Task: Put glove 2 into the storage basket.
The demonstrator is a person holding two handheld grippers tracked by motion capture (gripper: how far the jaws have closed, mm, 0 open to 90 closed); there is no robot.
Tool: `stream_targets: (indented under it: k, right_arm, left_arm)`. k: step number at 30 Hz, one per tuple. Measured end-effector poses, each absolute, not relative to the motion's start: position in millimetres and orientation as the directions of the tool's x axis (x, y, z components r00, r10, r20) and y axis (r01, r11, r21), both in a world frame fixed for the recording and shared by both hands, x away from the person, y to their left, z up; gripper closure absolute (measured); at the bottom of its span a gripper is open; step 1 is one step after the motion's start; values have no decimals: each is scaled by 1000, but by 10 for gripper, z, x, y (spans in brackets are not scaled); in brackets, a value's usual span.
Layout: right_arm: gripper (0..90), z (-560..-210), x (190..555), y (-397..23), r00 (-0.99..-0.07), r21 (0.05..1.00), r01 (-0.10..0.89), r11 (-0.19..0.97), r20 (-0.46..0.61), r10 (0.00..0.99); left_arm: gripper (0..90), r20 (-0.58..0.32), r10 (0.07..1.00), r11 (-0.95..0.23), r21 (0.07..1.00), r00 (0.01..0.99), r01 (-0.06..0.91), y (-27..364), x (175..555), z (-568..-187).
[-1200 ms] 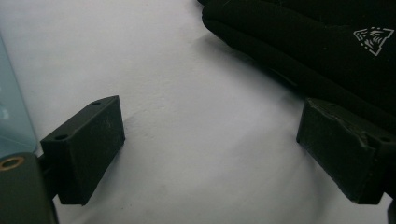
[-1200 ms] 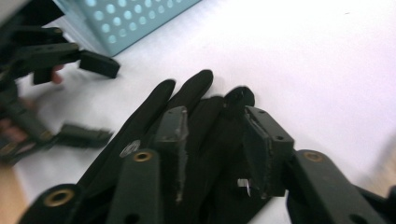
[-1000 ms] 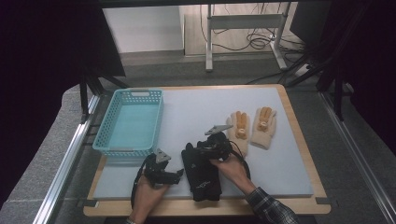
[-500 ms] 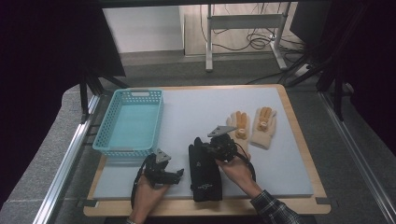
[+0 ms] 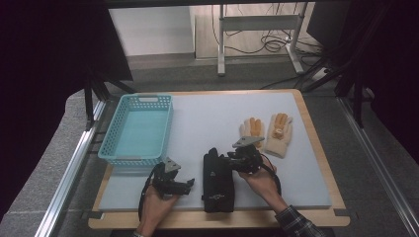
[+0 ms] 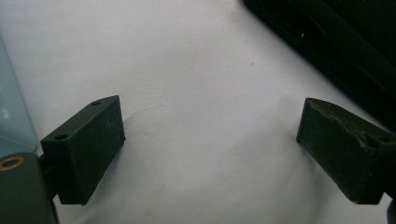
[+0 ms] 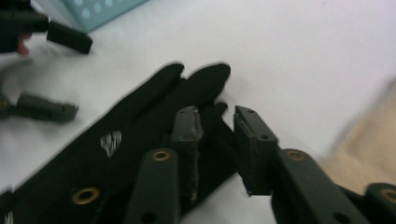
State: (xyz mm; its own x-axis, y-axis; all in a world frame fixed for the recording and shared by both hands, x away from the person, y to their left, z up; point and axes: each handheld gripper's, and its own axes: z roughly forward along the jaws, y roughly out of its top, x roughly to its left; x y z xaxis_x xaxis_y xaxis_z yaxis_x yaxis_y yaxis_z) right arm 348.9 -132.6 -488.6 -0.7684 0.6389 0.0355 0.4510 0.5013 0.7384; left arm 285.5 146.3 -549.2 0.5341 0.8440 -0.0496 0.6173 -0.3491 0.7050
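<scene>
— Since a second earlier the right gripper point(image 5: 236, 161) had drawn off toward the glove's right edge; its jaws had just been reopening, a narrow gap with nothing between them.

— And the black glove point(image 5: 218, 174)?

— Flat on the white mat point(image 5: 207, 118) near the front edge; long axis running front to back, fingertips pointing away; it lay between both grippers, just left of the right one, which was nearer.

— The left gripper point(image 5: 184, 184)?

— Jaws wide over bare mat; glove to its right, apart from it.
</scene>
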Motion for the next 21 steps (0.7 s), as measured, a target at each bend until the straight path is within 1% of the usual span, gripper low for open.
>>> stream_targets:
  k: [3,6,14,21]
  right_arm:
    - [822,-4928,3451,-1441,-772,727,458,512,39,635]
    - [874,-4984,3400,-1544,-777,725,464,509,59,626]
    - [884,-5096,3174,-1714,-806,722,455,522,85,585]
    - [882,-5205,2999,-1755,-829,697,456,553,105,550]
  left_arm:
    - [96,-46,843,-351,707,536,614,1473,2843,-5486]
    - [110,-50,843,-349,707,536,615,1489,2817,-5479]
    - [99,-20,853,-361,700,522,617,1541,2742,-5468]
    - [93,-2,888,-330,695,460,639,1747,2649,-5469]
